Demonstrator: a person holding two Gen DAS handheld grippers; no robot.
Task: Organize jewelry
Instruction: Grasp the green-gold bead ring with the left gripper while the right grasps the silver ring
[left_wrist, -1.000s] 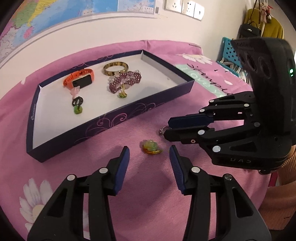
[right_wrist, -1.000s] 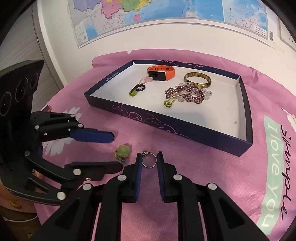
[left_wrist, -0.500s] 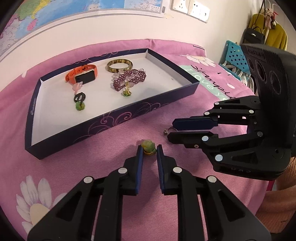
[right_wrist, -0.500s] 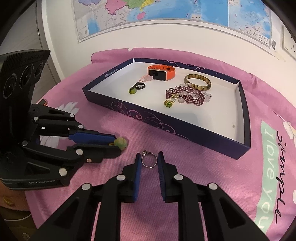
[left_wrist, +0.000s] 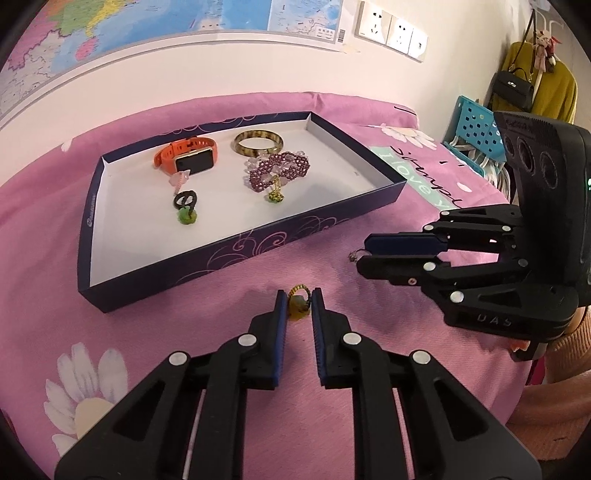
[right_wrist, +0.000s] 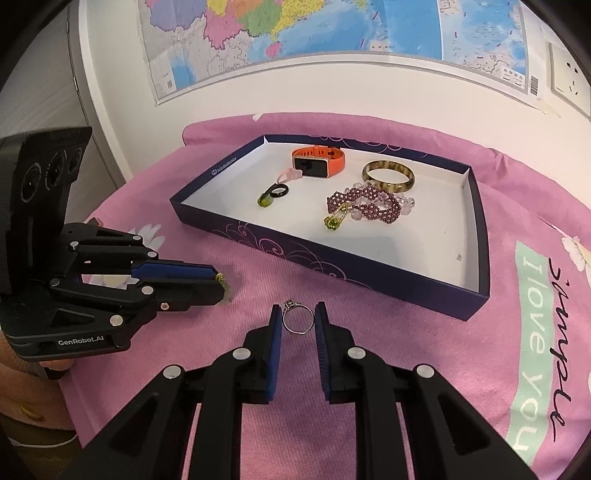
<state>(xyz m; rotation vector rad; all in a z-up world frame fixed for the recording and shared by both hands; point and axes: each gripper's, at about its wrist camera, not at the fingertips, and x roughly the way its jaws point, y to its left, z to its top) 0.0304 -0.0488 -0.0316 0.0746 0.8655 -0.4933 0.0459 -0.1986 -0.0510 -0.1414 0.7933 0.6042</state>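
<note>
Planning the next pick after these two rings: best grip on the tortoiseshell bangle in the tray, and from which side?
Take the tortoiseshell bangle from above, one finger inside the hoop and one outside, pinching the band on its far side. It lies flat in the tray, and the purple beaded bracelet crowds its near edge; the far edge looks clearer.

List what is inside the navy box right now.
In the box: orange smartwatch, amber bangle, purple beaded bracelet, black ring with green charm. The bracelet covers part of some clear beads.
</note>
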